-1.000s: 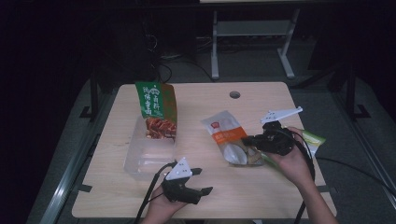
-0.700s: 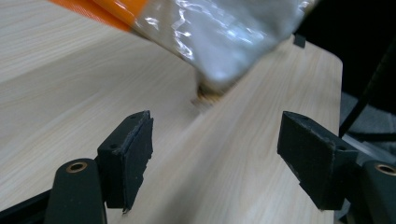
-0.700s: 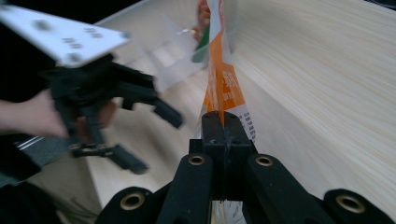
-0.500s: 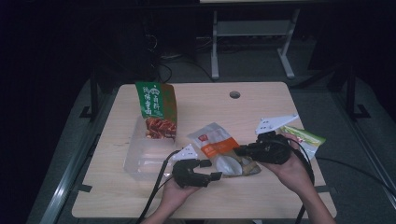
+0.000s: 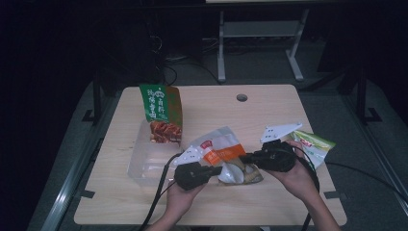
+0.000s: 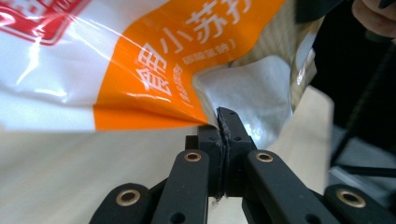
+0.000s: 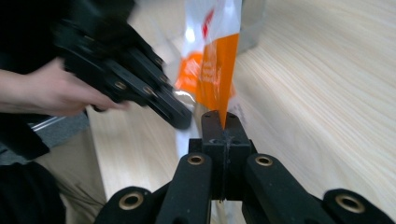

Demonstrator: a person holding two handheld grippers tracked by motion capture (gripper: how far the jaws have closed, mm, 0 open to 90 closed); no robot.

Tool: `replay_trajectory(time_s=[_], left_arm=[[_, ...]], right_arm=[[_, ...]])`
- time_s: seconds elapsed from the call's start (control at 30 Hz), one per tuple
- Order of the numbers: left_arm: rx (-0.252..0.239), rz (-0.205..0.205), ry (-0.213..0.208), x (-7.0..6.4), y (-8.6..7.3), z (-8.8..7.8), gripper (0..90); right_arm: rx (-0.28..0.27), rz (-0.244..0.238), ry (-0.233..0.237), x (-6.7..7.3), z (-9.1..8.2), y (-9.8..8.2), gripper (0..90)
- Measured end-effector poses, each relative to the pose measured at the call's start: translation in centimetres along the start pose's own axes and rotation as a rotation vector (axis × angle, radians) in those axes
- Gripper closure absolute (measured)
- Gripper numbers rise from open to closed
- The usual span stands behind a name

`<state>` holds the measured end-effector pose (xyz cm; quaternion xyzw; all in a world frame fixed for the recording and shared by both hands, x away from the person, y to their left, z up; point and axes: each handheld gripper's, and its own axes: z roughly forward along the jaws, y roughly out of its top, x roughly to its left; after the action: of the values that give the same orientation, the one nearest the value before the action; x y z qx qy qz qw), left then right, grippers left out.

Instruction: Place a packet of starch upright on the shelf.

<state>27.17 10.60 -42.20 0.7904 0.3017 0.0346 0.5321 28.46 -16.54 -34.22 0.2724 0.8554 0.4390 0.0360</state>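
Observation:
An orange-and-white snack bag (image 5: 219, 147) is lifted off the middle of the wooden table (image 5: 269, 110), held from both sides. My left gripper (image 5: 219, 169) is shut on the bag's lower left edge. In the left gripper view the closed jaws pinch the bag (image 6: 140, 60) where orange print meets silver lining. My right gripper (image 5: 243, 158) is shut on the opposite edge. In the right gripper view the bag (image 7: 212, 65) rises straight from its closed jaws, with the left gripper (image 7: 182, 119) coming in from the left, held by a hand.
A green snack bag (image 5: 161, 113) stands upright in a clear plastic container (image 5: 144, 163) at the left. A green packet (image 5: 315, 143) lies at the right edge behind the right hand. A round hole (image 5: 242, 97) sits near the table's far edge.
The right gripper brought the orange bag left and toward the front. The left gripper came up from the front edge and closed on the bag's other side.

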Motion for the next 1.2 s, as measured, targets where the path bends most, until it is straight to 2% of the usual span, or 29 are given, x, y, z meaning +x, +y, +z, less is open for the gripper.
replay_trajectory(time_s=[0.07, 0.13, 0.23, 0.37, 0.47, 0.57, 0.73, 0.83, 0.93, 1.03, 1.1, 1.2], left_arm=[[0.010, 0.027, 0.032, 0.0, 0.1, -0.2, 89.1], [0.022, 0.034, 0.049, 0.1, 0.0, -0.2, 89.2], [0.022, 0.026, 0.072, 0.0, -0.3, -0.1, 89.3], [0.058, 0.039, 0.094, 0.1, -0.9, 0.1, 89.2], [0.051, 0.018, 0.079, 0.2, -1.2, 0.1, 89.2], [0.061, 0.046, 0.087, -0.1, -1.3, 0.1, 89.2], [0.064, 0.051, 0.087, -0.1, -1.3, 0.1, 89.1], [0.065, 0.057, 0.086, -0.4, -1.3, 0.1, 88.9], [0.074, 0.081, 0.095, -0.5, -1.5, -0.1, 87.2], [0.066, 0.072, 0.095, -0.5, -1.5, -0.4, 81.6], [0.059, 0.071, 0.099, -0.6, -1.6, -0.9, 75.2], [0.056, 0.107, 0.120, -1.1, -1.7, -1.7, 70.1]], right_arm=[[-0.002, 0.017, -0.004, -0.4, 0.3, -0.6, 90.0], [-0.001, 0.029, -0.005, -0.7, 0.6, -1.0, 90.0], [0.016, 0.018, -0.012, -0.9, 1.3, -1.6, 89.3], [0.054, 0.005, -0.037, -0.7, 2.1, -2.1, 85.0], [0.038, 0.010, -0.011, -0.6, 2.4, -2.2, 84.1], [0.034, 0.015, 0.000, -0.5, 2.7, -2.2, 79.3], [0.049, 0.027, 0.021, -0.3, 3.5, -2.1, 75.1], [0.090, 0.026, 0.014, -0.1, 4.3, -2.2, 80.5], [0.096, 0.032, 0.013, -0.1, 4.7, -2.3, 88.5], [0.099, 0.039, 0.017, -0.1, 4.7, -2.3, 89.5], [0.095, 0.057, 0.036, 0.0, 4.5, -2.3, 89.6], [0.103, 0.057, 0.035, 0.4, 4.0, -2.0, 89.8]])
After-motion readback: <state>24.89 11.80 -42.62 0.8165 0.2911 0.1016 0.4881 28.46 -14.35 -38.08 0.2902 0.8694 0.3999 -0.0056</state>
